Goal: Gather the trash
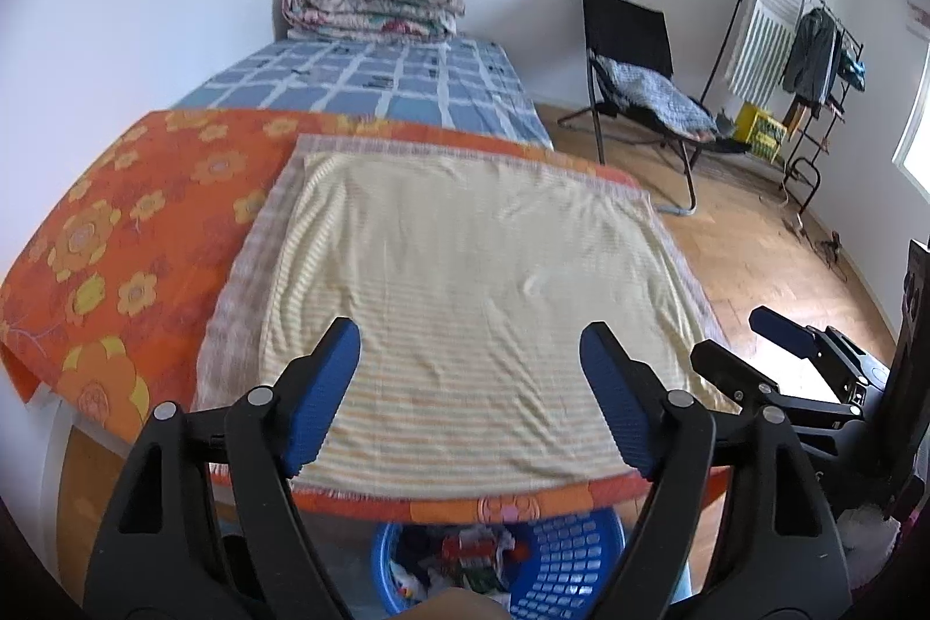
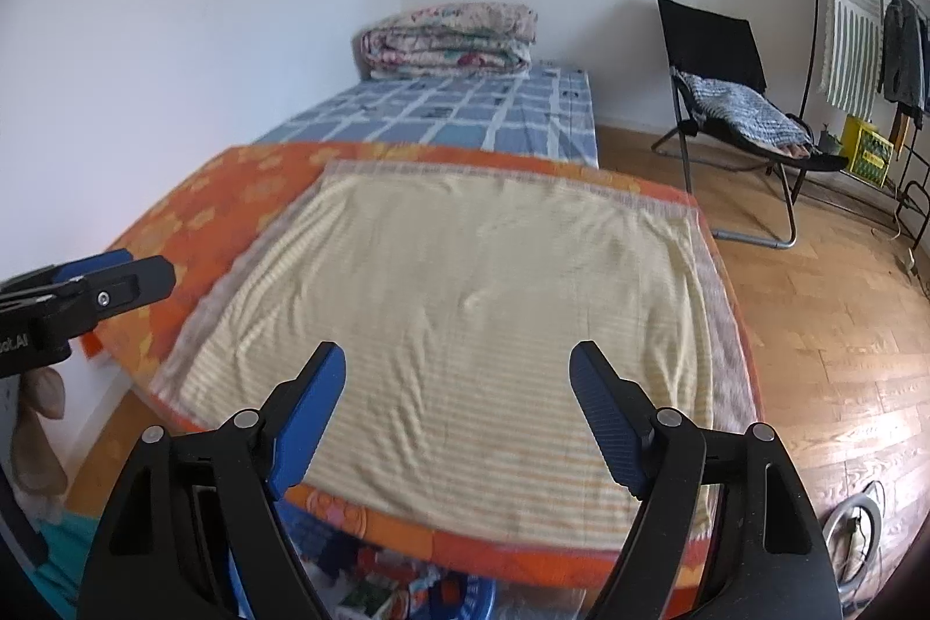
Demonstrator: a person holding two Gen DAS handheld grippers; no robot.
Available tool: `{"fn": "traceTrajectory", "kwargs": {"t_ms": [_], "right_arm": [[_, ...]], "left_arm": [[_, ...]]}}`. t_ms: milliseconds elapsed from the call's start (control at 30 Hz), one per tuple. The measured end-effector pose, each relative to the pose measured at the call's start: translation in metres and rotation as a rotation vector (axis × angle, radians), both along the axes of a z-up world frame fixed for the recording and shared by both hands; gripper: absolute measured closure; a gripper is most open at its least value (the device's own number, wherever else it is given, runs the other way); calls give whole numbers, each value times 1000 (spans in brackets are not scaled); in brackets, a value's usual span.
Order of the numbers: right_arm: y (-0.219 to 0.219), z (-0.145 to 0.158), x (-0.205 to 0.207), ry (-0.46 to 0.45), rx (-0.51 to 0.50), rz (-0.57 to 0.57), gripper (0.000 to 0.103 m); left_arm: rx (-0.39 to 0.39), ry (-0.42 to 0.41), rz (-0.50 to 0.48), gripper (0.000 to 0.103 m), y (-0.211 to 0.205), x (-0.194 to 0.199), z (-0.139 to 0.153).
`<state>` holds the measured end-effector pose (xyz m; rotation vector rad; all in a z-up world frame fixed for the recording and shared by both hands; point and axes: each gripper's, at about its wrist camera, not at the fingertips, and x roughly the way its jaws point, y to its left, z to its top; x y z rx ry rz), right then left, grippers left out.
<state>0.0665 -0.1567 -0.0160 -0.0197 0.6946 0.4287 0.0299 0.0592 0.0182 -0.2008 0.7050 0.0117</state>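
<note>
A blue plastic basket (image 1: pixel 572 556) stands on the floor below the near edge of the table, with crumpled wrappers and paper trash (image 1: pixel 474 559) inside; it also shows in the right wrist view (image 2: pixel 465 599). My left gripper (image 1: pixel 468 347) is open and empty above the yellow striped towel (image 1: pixel 465 283). My right gripper (image 2: pixel 456 370) is open and empty over the same towel (image 2: pixel 465 294). The right gripper also shows at the right of the left wrist view (image 1: pixel 750 338), and the left gripper shows at the left of the right wrist view (image 2: pixel 116 280).
The towel lies on an orange flowered cloth (image 1: pixel 133 236) over the table. Behind is a bed with a blue checked sheet (image 1: pixel 378 82) and a folded quilt (image 1: pixel 372 4). A black folding chair (image 1: pixel 639 62), a clothes rack (image 1: pixel 808 39) and a yellow crate (image 1: pixel 758 132) stand on the wooden floor at right.
</note>
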Motion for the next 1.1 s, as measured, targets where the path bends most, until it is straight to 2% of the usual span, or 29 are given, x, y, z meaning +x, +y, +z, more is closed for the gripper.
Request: {"fn": "traceTrajectory", "kwargs": {"t_ms": [167,300,367,433,467,733,1100], "right_arm": [[-1,12,12,-42,26,-3,23],[-7,18,21,-75,77,-10,23],[-12,19,26,-77,129,-14,23],[-16,18,31,-70,168,-16,23],[-17,15,35,-62,181,-21,23],[-21,-2,50,-24,185,-50,22],[-24,-11,55,-29,166,-85,22]], "left_arm": [[43,-52,10,22,1,4,13],[48,-85,28,22,3,5,21],[49,-88,40,16,5,7,23],[46,-87,48,6,6,9,22],[47,-85,55,5,6,9,21],[70,-49,71,4,6,17,13],[89,-34,60,2,-2,18,7]]}}
